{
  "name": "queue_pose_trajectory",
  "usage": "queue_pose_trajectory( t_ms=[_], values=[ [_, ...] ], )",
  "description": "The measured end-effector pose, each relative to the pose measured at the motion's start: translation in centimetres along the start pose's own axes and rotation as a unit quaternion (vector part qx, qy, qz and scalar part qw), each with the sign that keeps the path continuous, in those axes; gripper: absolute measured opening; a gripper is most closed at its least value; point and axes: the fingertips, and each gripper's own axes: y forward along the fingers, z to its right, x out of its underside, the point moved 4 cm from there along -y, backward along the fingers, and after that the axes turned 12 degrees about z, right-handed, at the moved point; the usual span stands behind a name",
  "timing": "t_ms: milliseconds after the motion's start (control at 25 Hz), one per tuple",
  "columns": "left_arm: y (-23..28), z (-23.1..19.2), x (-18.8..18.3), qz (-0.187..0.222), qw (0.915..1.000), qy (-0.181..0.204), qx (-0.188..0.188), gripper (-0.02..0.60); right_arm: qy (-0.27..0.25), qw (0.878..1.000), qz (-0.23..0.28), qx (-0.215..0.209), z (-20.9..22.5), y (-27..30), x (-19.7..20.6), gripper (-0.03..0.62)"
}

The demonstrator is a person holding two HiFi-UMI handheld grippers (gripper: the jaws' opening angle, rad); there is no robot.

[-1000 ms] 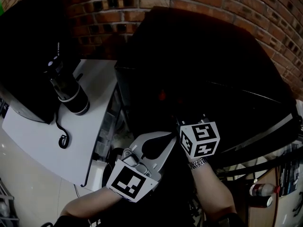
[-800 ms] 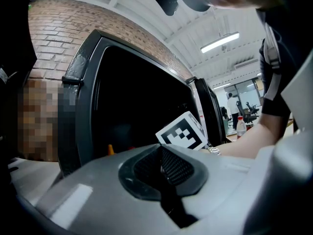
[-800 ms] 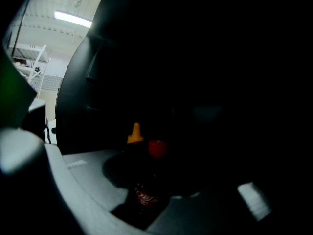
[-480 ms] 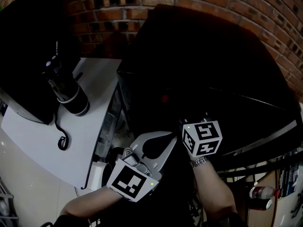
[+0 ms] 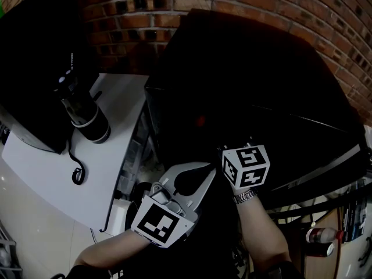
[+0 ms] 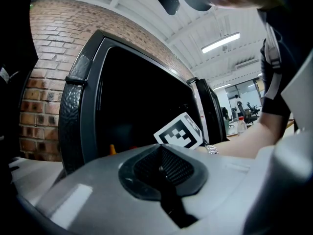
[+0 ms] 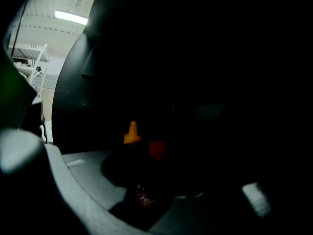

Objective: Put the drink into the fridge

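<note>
Inside the dark cavity of the black fridge (image 5: 244, 80), which fills the centre and right of the head view against a red brick wall (image 5: 133, 16), the right gripper (image 7: 156, 177) reaches forward. Only its white marker cube (image 5: 246, 166) and the wrist behind it, wearing a metal watch (image 5: 244, 198), show from above. In the right gripper view, a dark drink bottle with a red cap (image 7: 157, 150) stands upright between the tongs in the middle of the frame. The tongs have just been opening and stand apart on either side of the bottle. The surface under the bottle is lost in the gloom. Just left of the cap and further in, an orange cone-shaped nozzle (image 7: 131, 132) sticks up from another container. The left gripper (image 6: 161, 166) hovers at lower centre of the head view, outside the fridge opening and beside the right forearm. Its tongs are pressed together with nothing between them. A white counter (image 5: 52, 173) at the left of the head view carries a black cylindrical appliance with a white band (image 5: 84, 112). A curled black cable (image 5: 75, 164) lies just below it.
</note>
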Motion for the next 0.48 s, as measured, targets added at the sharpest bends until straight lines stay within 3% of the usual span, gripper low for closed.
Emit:
queue_pose_trajectory(
  t_ms=[480],
  values=[
    [-0.6,1.3,-1.4,0.017,0.9999,0.003,-0.002,0.005,-0.009,1.000,0.020,0.015,-0.8,-3.6,-2.5,0.178]
  ],
)
